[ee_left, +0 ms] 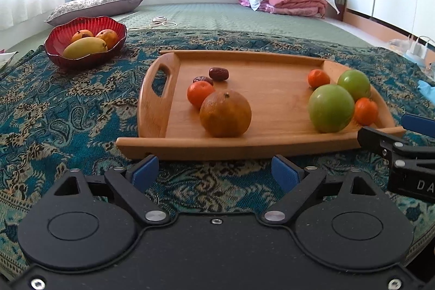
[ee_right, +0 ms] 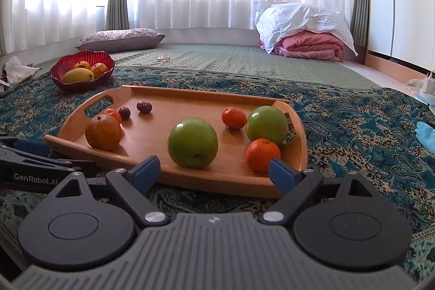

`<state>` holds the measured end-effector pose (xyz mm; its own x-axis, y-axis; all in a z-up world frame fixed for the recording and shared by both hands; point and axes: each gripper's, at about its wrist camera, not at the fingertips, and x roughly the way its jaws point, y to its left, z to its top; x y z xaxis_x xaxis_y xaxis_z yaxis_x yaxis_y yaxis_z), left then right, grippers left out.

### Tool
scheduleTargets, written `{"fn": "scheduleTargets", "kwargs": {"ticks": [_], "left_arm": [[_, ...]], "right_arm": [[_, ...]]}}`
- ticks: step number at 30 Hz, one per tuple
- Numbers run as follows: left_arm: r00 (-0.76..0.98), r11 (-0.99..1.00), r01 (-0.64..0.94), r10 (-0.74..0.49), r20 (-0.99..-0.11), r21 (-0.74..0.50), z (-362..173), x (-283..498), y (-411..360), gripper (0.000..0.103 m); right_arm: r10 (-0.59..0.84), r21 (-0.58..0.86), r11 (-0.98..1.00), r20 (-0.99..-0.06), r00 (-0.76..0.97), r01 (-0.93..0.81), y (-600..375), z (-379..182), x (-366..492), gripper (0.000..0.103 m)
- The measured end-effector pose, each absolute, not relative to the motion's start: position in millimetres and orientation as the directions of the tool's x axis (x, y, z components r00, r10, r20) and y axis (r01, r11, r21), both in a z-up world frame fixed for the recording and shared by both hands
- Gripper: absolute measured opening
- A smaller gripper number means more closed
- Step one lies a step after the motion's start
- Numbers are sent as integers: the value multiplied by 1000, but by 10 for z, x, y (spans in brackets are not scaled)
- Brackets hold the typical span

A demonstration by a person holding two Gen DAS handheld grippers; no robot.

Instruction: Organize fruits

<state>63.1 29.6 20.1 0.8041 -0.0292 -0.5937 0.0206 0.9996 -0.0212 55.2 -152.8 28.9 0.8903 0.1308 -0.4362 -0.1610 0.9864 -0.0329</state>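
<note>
Facing the tray (ee_right: 299,154), both wide-spread claws, left (ee_left: 214,171) and right (ee_right: 214,171), should straddle one fruit squarely, the right taking the nearest green apple (ee_right: 192,143).

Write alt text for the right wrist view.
The open right gripper hovers at the near edge of a wooden tray holding two green apples, oranges and dates. A red bowl of fruit sits behind, on patterned cloth.

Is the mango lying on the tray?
No, the mango lies in the red bowl with two orange fruits, apart from the wooden tray on the cloth.
</note>
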Motion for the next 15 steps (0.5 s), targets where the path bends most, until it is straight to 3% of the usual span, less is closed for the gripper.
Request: {"fn": "scheduleTargets", "kwargs": {"ticks": [6, 9, 15], "left_arm": [[799, 1000, 17, -13, -602, 1, 111, 630, 277, 91], [795, 1000, 8, -3, -607, 6, 59, 641, 288, 91], [794, 1000, -3, 5, -608, 4, -13, 655, 306, 94]], "right_arm": [[110, -37, 989, -466, 878, -144, -1519, 139, 555, 95], [95, -52, 989, -477, 874, -136, -1500, 61, 580, 103], [70, -78, 989, -491, 868, -123, -1470, -21, 614, 103]]}}
